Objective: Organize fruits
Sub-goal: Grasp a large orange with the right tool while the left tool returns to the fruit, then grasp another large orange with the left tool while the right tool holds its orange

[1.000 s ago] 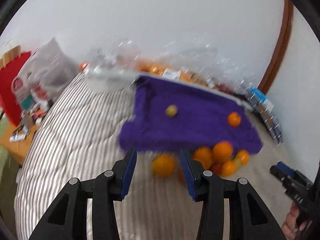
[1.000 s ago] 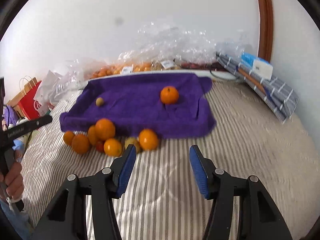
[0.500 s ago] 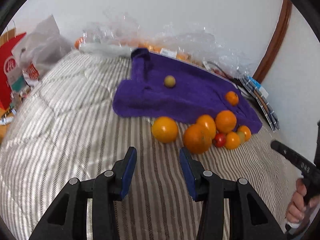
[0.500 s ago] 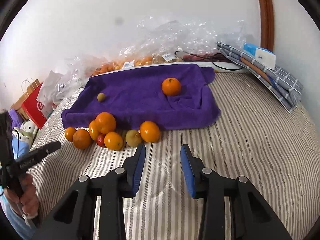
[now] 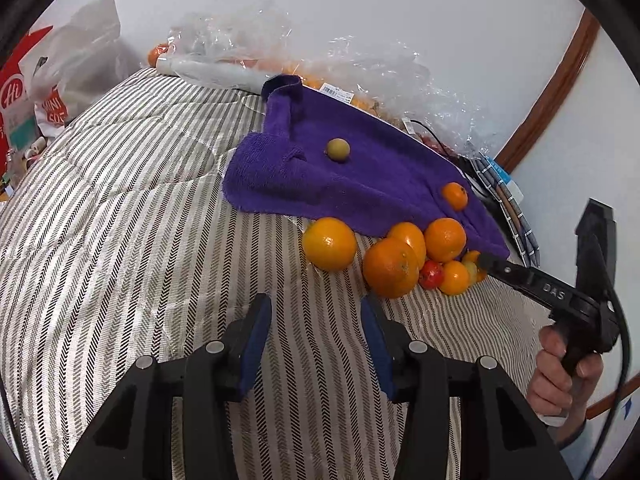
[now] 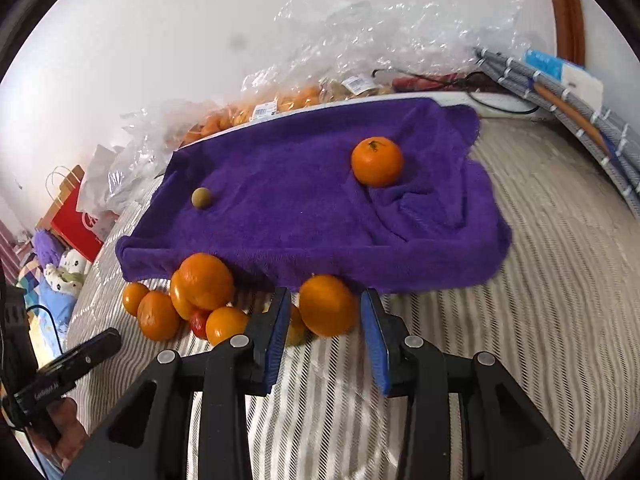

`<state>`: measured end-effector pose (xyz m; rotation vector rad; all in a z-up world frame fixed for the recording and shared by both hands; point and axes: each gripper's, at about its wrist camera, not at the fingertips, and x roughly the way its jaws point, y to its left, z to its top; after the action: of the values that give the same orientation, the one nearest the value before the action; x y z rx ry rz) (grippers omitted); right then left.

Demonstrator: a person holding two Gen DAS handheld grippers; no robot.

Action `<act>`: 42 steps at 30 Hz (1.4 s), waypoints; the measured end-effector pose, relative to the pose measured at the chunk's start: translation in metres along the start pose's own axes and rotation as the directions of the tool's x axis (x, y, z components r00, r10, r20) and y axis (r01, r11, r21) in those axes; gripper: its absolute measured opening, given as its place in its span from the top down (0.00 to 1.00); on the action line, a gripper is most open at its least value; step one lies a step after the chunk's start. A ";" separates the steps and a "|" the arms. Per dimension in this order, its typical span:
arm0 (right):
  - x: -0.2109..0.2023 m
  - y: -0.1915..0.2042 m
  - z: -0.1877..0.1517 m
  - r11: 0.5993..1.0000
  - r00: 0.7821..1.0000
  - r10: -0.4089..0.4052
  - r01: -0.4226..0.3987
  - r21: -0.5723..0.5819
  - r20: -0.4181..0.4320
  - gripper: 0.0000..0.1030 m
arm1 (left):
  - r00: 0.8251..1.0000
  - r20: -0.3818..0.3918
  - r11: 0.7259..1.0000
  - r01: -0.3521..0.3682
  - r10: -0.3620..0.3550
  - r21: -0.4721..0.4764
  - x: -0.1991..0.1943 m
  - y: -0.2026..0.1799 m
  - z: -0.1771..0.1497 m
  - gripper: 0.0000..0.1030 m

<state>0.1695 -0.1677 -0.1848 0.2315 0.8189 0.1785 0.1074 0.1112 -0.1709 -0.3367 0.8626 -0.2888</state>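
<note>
A purple towel (image 6: 312,200) lies on the striped bed, with one orange (image 6: 377,161) and a small green fruit (image 6: 201,197) on it. It shows in the left wrist view too (image 5: 360,176). A pile of oranges (image 6: 188,300) and a small red fruit (image 6: 198,322) sits at its near edge. My right gripper (image 6: 325,310) is open, its blue pads on either side of one orange (image 6: 328,305), not pressing it. My left gripper (image 5: 316,320) is open and empty, just short of a large orange (image 5: 329,243). The right gripper also shows in the left wrist view (image 5: 540,284).
Clear plastic bags of fruit (image 6: 360,60) line the wall behind the towel. A folded checked cloth (image 6: 560,92) lies at the back right. Red and white shopping bags (image 5: 40,80) stand off the bed's left side. The bed cover (image 5: 120,220) is striped.
Both grippers have moved forward toward the fruit pile. The right gripper has narrowed and now has an orange between its pads. The left has come nearer the large orange.
</note>
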 end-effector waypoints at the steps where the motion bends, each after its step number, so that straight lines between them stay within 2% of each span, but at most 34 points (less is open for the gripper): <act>1: 0.003 0.000 0.000 1.000 1.000 0.005 -0.005 0.004 -0.005 0.63 | 1.000 0.003 1.000 -0.003 0.003 -0.002 -0.001 0.000 0.000 0.57; 3: 0.006 -0.003 0.002 1.000 1.000 0.012 -0.012 0.019 0.005 0.63 | 1.000 0.008 1.000 -0.017 0.017 -0.008 -0.002 0.002 0.000 0.57; 4: 0.007 -0.003 0.003 1.000 1.000 0.012 -0.012 0.025 0.004 0.70 | 1.000 0.012 1.000 -0.024 0.025 -0.010 -0.002 0.002 0.000 0.57; 8: 0.000 -0.011 0.001 0.999 1.000 0.020 -0.021 0.037 0.008 0.70 | 1.000 0.012 1.000 -0.027 0.027 -0.010 -0.002 0.003 0.001 0.57; 12: -0.024 -0.019 -0.015 0.998 0.997 -0.061 0.060 0.007 0.038 0.70 | 0.999 0.012 0.999 -0.032 0.032 -0.001 -0.002 0.001 0.000 0.56; 15: -0.034 -0.025 -0.031 0.995 0.995 -0.100 0.100 -0.022 0.028 0.70 | 0.999 0.013 0.999 -0.034 0.034 -0.001 -0.002 0.001 0.000 0.56; 21: -0.037 -0.025 -0.044 0.993 0.994 -0.104 0.106 -0.058 0.032 0.67 | 0.999 0.013 0.999 -0.041 0.041 0.002 -0.001 -0.001 -0.001 0.55; 24: -0.027 -0.025 -0.045 0.990 0.992 -0.126 0.127 -0.055 0.016 0.68 | 1.000 -0.003 1.000 0.014 -0.014 0.002 0.000 0.000 0.000 0.52; 27: -0.034 -0.024 -0.045 0.989 0.989 -0.139 0.142 -0.047 0.058 0.68 | 0.999 -0.004 0.999 0.037 -0.037 -0.027 0.000 0.005 0.001 0.52; 30: -0.042 -0.030 -0.047 0.994 0.991 -0.110 0.112 -0.022 0.079 0.68 | 0.999 -0.003 0.999 -0.047 0.047 0.001 -0.001 -0.004 0.001 0.54; 32: -0.047 -0.034 -0.050 0.994 0.990 -0.108 0.110 -0.017 0.087 0.68 | 0.998 0.017 0.998 -0.060 0.060 0.003 -0.004 -0.013 0.007 0.55; 34: -0.052 -0.035 -0.053 0.989 0.986 -0.139 0.143 -0.038 0.093 0.68 | 0.997 0.012 0.997 -0.074 0.074 0.021 -0.003 -0.021 0.016 0.55; 36: -0.057 -0.037 -0.055 0.986 0.983 -0.155 0.160 -0.045 0.103 0.68 | 0.992 0.003 0.989 -0.126 0.126 0.075 0.005 -0.031 0.027 0.55; 38: -0.062 -0.043 -0.058 0.986 0.981 -0.159 0.164 -0.034 0.109 0.68 | 0.989 -0.007 0.987 -0.146 0.147 0.068 0.010 -0.030 0.032 0.55; 40: -0.065 -0.051 -0.060 0.989 0.983 -0.150 0.151 -0.005 0.104 0.68 | 0.992 -0.015 0.992 -0.122 0.122 0.032 0.013 -0.026 0.036 0.57; 42: -0.067 -0.057 -0.061 0.991 0.985 -0.134 0.133 0.021 0.106 0.68 | 0.991 -0.022 0.991 -0.130 0.131 0.031 0.019 -0.027 0.039 0.57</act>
<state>0.0833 -0.2307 -0.1941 0.1965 0.7259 0.0340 0.1466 0.0859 -0.1500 -0.2482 0.8994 -0.1846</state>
